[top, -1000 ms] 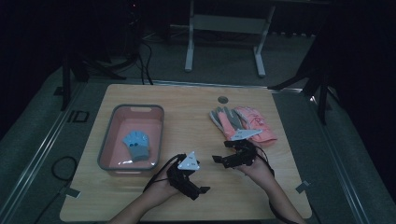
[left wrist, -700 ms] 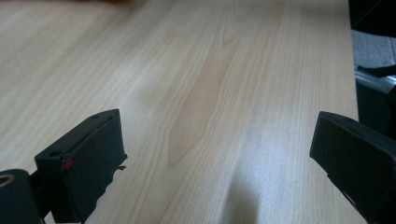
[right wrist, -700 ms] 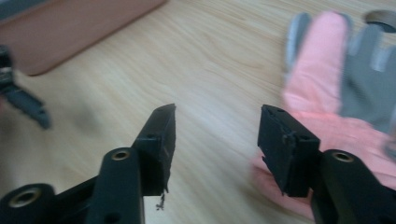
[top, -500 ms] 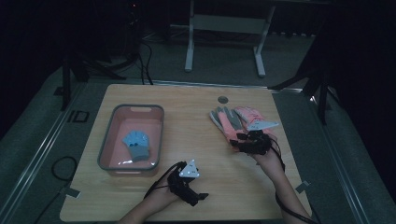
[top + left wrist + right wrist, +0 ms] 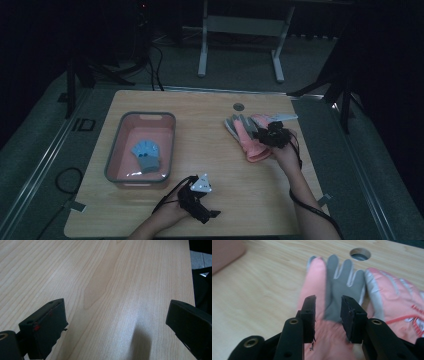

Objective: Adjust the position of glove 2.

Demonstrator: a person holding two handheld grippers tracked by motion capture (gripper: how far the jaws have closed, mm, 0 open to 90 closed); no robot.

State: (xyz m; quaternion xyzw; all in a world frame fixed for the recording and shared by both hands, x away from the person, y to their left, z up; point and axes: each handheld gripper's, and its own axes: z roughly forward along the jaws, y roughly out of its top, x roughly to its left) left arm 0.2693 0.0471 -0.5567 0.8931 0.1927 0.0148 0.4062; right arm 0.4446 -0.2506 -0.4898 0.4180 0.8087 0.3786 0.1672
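A pink and grey glove (image 5: 332, 277) lies flat on the wooden table (image 5: 210, 135), its fingers toward a round hole (image 5: 360, 253). A second pink glove (image 5: 394, 295) lies beside it. In the high view both gloves (image 5: 244, 136) sit at the right of the table. My right gripper (image 5: 328, 301) hovers low over the first glove's palm, open by a narrow gap and holding nothing; it also shows in the high view (image 5: 261, 134). My left gripper (image 5: 115, 312) is wide open over bare wood near the front edge (image 5: 212, 216).
A pink tray (image 5: 114, 152) stands at the left of the table with a blue glove (image 5: 146, 154) inside it. Grey floor surrounds the table, and a metal stand (image 5: 240, 25) is beyond the far edge.
My right gripper has moved away from the front middle, out to the right and over the gloves. My left gripper has drifted slightly toward the front edge.
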